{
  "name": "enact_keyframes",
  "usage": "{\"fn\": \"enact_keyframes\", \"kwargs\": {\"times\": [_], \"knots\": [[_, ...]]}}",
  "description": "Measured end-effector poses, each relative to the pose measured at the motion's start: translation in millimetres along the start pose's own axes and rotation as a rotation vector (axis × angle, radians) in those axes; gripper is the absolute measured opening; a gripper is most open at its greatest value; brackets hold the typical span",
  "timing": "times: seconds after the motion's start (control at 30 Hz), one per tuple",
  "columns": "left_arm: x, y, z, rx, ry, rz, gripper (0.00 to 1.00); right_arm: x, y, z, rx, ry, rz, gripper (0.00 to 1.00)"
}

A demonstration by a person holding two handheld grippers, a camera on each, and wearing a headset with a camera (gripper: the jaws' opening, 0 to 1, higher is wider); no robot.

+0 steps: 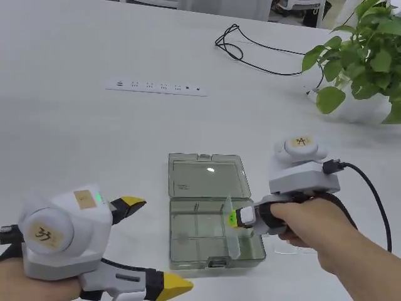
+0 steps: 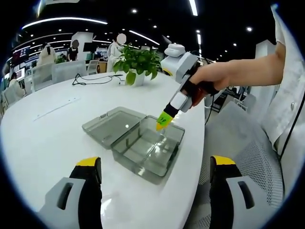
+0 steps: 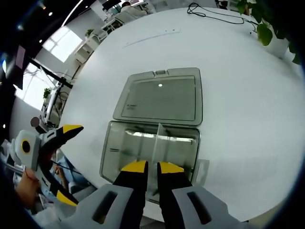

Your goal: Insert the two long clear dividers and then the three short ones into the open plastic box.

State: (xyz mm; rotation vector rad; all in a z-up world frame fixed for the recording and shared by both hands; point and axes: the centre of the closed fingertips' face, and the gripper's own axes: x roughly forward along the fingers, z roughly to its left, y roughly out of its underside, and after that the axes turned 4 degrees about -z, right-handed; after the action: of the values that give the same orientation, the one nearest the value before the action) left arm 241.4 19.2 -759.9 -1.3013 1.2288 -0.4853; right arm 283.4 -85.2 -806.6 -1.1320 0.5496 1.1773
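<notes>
Holding the right gripper [image 3: 152, 168] over the near part of the work, jaws drawn almost together and pinching one thin clear plastic divider strip [image 1: 230, 227] by its edge. The strip stands nearly upright, slightly tilted, with its lower end inside the tray of the smoky transparent plastic box [image 1: 216, 262]. In the right gripper view the strip runs edge-on from my jaw tips toward the hinge side. Left gripper [image 1: 153, 244] hangs low at my near left, jaws spread wide, nothing between them, apart from the box. Box sits on the white table [image 1: 75, 138] with its hinged lid [image 1: 194, 175] laid flat open on the far side. Progress, as judged: insertion under way, this strip not yet seated. Faint pale lines cross the tray floor and may be dividers already in place. They are too clear to count, so I cannot say how many of the five are done, nor whether the held one is long or short. One flat clear piece [image 3: 202, 172] lies on the table just beside the box's right wall, probably a divider waiting. Count: grippers two, box one, strip in jaws one, loose clear piece one seen. Farther off: one white power strip [image 1: 155, 86], one looped black cable [image 1: 250, 47], one green leafy potted plant [image 1: 363, 50] at far right.
</notes>
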Motion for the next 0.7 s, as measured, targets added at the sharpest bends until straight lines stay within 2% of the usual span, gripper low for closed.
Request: {"fn": "enact_keyframes", "kwargs": {"times": [0.43,0.7], "knots": [[0.1,0.5,0.5,-0.008,-0.015,0.008,0.96,8.8,5.8,-4.6,0.001,-0.034,0.000,0.10],[-2.9,3.1,1.9,-0.013,-0.040,0.023,0.96,8.6,6.1,-3.1,0.006,-0.074,-0.023,0.10]]}}
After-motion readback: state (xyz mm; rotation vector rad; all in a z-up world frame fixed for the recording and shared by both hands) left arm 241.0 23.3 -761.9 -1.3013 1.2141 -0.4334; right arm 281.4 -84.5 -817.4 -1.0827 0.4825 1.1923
